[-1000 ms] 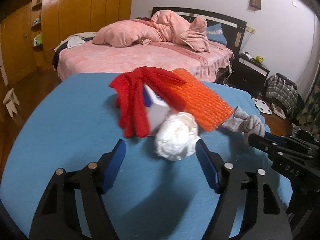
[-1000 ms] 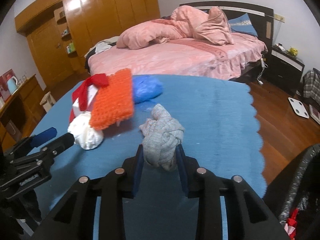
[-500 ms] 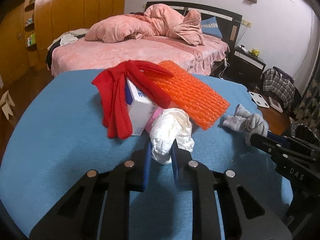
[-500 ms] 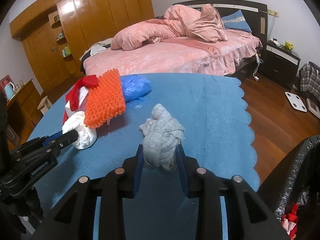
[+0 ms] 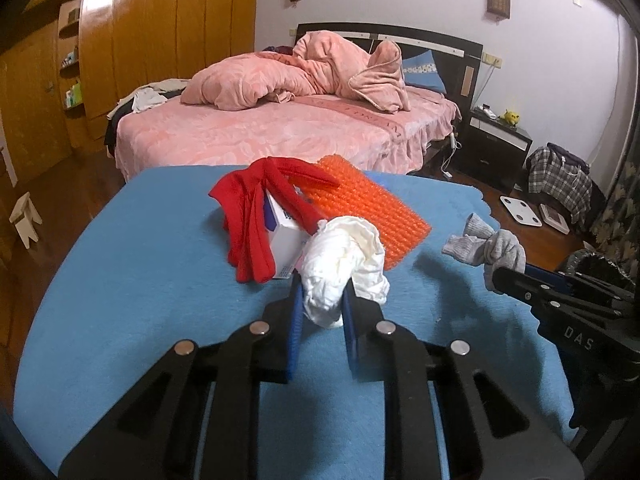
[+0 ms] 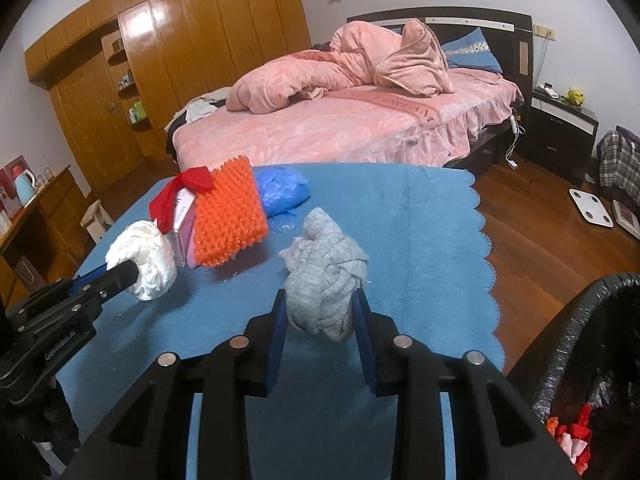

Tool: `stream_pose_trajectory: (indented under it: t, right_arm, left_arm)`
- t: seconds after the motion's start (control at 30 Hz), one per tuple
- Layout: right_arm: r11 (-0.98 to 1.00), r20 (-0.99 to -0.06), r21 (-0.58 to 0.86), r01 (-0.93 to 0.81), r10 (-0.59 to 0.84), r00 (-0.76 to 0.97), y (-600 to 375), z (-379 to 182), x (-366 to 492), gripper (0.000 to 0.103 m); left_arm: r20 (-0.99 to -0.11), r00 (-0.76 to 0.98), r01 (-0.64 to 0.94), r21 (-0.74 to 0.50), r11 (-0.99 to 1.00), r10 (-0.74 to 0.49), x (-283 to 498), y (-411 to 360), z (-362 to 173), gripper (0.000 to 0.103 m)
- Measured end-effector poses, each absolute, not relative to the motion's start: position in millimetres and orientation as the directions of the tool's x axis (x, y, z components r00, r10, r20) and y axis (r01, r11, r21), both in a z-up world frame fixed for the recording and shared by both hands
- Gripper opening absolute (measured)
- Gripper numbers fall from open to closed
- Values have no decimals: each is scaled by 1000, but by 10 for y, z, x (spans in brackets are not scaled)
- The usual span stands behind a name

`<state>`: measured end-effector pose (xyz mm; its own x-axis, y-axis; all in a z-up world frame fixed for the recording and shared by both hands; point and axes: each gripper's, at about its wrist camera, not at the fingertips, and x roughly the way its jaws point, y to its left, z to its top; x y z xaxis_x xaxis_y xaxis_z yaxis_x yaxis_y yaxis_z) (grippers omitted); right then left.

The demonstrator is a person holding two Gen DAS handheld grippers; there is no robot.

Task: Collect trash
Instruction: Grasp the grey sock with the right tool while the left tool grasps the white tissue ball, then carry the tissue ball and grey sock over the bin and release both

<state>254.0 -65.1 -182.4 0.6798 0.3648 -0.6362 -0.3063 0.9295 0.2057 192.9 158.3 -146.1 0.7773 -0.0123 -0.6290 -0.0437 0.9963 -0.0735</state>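
In the left wrist view, a red cloth [image 5: 250, 216] drapes over a white box [image 5: 285, 240] left of centre on the blue tablecloth [image 5: 120, 280], with an orange bumpy mat [image 5: 360, 204] behind, and the left gripper [image 5: 320, 300] at lower centre has just closed its jaws on a crumpled white wad [image 5: 340, 256]. In the right wrist view, the right gripper [image 6: 320, 312] at centre clamps a balled grey rag [image 6: 324, 272], a blue plastic bag [image 6: 284, 190] lies above it, and a black trash bin [image 6: 580, 340] sits at lower right.

left hand-held gripper [image 5: 320, 312] clamping white crumpled wad [image 5: 344, 264], blue cloth [image 5: 140, 280] beneath
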Motion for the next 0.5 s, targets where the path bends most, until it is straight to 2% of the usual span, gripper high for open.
stream_pose_trajectory:
  t: [0.5]
  right_arm:
    - [930,-574,233,-284,367,732,-965,-1478,2282,32]
  left_arm:
    - [-582,811,4,-97,995,-60,1732,1331,-1154,17]
